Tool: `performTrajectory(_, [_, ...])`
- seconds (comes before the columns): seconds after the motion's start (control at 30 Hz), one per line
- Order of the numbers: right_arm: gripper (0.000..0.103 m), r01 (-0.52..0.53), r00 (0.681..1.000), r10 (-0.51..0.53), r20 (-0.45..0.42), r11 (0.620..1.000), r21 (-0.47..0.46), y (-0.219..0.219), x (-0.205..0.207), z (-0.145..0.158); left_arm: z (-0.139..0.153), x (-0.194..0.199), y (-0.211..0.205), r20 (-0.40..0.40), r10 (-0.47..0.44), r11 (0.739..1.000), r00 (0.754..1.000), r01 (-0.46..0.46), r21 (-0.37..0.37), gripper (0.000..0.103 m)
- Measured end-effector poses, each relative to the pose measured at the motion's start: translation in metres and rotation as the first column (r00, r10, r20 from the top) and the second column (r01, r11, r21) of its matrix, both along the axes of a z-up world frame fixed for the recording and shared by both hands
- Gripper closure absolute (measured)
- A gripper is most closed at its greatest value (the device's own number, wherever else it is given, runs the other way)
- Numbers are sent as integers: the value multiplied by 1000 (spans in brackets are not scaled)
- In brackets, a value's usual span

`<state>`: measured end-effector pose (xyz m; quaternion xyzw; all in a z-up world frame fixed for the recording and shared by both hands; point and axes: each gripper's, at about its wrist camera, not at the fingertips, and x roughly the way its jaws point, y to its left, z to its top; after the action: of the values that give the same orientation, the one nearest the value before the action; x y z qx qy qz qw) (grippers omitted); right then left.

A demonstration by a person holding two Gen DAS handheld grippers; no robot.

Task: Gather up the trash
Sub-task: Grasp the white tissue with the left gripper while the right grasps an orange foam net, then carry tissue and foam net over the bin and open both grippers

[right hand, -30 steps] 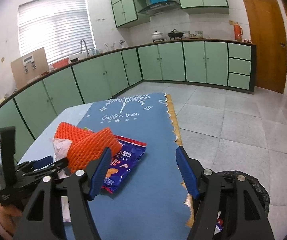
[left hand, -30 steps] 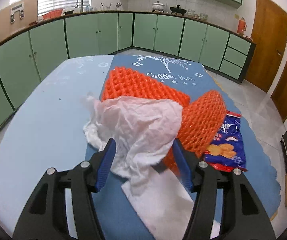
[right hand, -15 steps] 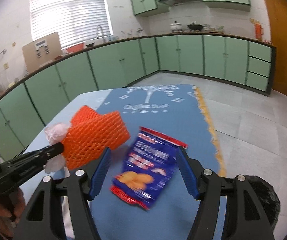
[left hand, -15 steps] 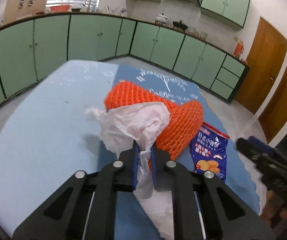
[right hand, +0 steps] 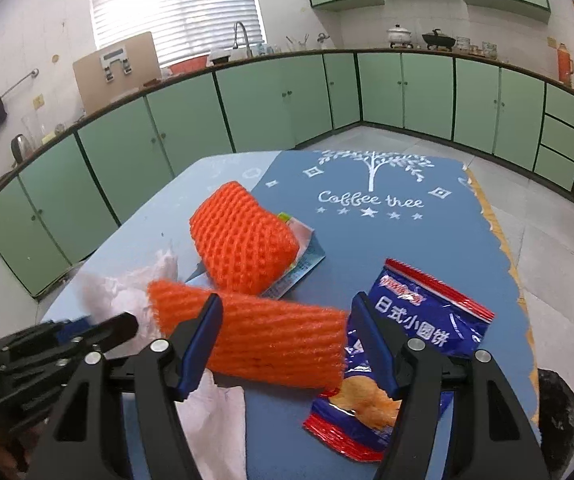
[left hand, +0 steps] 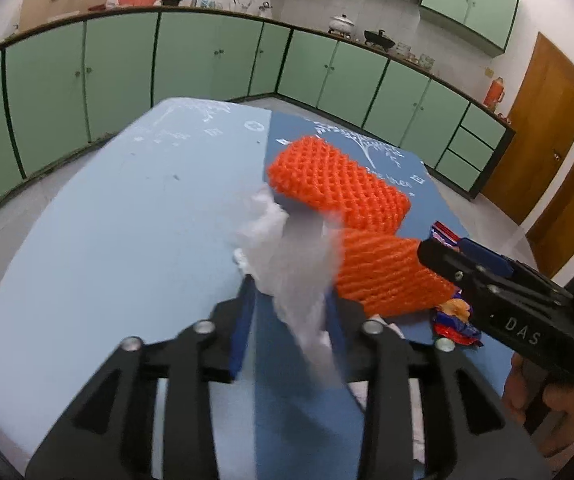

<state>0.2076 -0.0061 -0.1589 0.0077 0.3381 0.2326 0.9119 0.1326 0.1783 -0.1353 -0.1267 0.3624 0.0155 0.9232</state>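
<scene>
A crumpled white tissue (left hand: 291, 264) hangs blurred between the fingers of my left gripper (left hand: 289, 312). Its jaws are opening and the pads stand apart from the tissue. My right gripper (right hand: 287, 336) is open and still opening, with the near orange foam net (right hand: 279, 344) lying between its fingers, unpinched. A second orange foam net (right hand: 243, 248) lies farther back on a flat wrapper (right hand: 303, 260). A blue snack packet (right hand: 419, 320) lies just right of the right gripper. In the left wrist view the right gripper (left hand: 463, 256) reaches in over the near net (left hand: 383, 276).
Everything lies on a blue "Coffee tree" mat (right hand: 367, 240) on a light blue table (left hand: 107, 240). A flat white tissue sheet (right hand: 215, 412) lies under the right gripper. A black bag (right hand: 555, 408) sits off the table's right edge. Green cabinets line the walls.
My left gripper shut on the tissue and lifted it, and now its jaws have parted again. My right gripper swung left, from the bare mat past the snack packet to the near orange net.
</scene>
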Motion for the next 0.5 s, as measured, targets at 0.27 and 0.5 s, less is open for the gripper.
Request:
performTrajectory(0.27, [39,-36,996,33,-83,999,-31,13,11,-20,-22,13,14,-79,23,1000,997,-24,-12,74])
performTrajectory(0.5, [91,-104,988,105,-111,994,16,13,6,-22,-27,11,18,-102,31,999,994,-35,-35,102])
